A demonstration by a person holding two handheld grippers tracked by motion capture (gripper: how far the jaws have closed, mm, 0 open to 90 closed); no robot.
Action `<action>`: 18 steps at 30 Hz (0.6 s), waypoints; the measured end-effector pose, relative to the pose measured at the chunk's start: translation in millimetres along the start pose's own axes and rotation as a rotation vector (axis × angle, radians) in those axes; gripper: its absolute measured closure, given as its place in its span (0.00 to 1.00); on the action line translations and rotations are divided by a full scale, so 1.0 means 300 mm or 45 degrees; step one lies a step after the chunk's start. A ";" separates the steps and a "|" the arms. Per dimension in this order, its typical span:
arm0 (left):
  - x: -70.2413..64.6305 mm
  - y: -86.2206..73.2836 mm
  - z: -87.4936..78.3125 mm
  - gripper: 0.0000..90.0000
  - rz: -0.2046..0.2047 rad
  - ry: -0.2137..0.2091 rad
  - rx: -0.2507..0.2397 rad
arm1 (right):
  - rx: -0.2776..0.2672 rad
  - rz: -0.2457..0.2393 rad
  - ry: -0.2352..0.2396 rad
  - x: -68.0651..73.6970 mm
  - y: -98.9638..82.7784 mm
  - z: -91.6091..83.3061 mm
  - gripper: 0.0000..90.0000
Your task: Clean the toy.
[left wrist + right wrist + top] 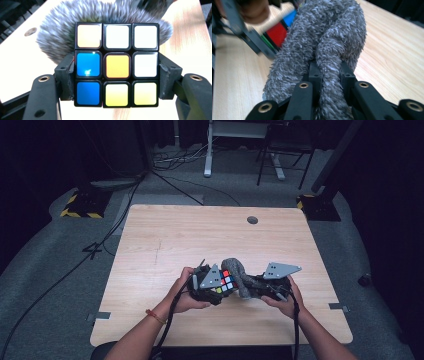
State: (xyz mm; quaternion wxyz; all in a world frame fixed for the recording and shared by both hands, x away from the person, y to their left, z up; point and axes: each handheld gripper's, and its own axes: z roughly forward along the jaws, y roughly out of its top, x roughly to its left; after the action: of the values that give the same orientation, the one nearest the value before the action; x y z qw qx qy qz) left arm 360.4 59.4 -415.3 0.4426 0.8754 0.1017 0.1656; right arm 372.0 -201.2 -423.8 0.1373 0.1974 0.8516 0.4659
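Left tongs (pixel 216 289): clamped on the puzzle cube (pixel 226 281), jaws pressing its two opposite sides; in left gripper view the pads sit against the cube's (pixel 117 65) middle and bottom rows.
Right tongs (pixel 257 284): closed on the grey fuzzy cloth (pixel 239 276); in right gripper view a thick fold of the cloth (pixel 324 47) is pinched between the two black jaws and rises away from them.
Cube, position: held above the table (pixel 210 237), near its front-centre, between the two hands, touching the cloth on its right side in high view.
Cube, face toward left cam: top row orange, white, white; mid row blue, orange, white; bottom row blue, yellow, yellow.
Cube, other faces: red, white and blue stickers toward the high cam; red, blue and a strip of green in right gripper view, partly blurred.
Cloth: bunched, shaggy pile, lies behind and against the cube in left gripper view; whether its low end rests on the table, can't tell.
Left hand (pixel 184 295): wrapped round the left tongs' body; orange band on the wrist (pixel 156 316).
Right hand (pixel 286 301): grips the right tongs' body, grey three-cornered plate (pixel 281 269) on top.
Table: light wood, round dark grommet (pixel 252 220) near the far edge, well apart from the hands.
Floor: grey carpet (pixel 60 265), cables trailing at left.
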 end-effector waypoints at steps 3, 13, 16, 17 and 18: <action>0.004 0.001 -0.011 0.37 -0.009 -0.004 -0.024 | 0.002 0.032 0.027 -0.011 -0.009 0.009 0.86; -0.009 -0.009 0.032 0.36 0.013 0.001 0.065 | -0.162 0.064 0.108 0.002 0.014 -0.029 0.86; -0.006 -0.011 0.039 0.36 0.003 -0.020 0.065 | -0.168 0.043 0.100 0.019 0.023 -0.032 0.86; -0.006 -0.010 0.039 0.36 0.003 -0.018 0.063 | -0.171 0.040 0.098 0.020 0.024 -0.034 0.86; -0.005 -0.009 0.039 0.36 0.000 -0.010 0.055 | -0.174 0.042 0.099 0.020 0.026 -0.035 0.86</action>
State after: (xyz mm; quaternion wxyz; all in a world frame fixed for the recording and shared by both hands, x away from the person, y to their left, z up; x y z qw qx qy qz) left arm 363.4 51.7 -424.3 0.4239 0.8854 0.1036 0.1601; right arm 364.0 -202.3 -412.0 0.1096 0.1834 0.8191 0.5324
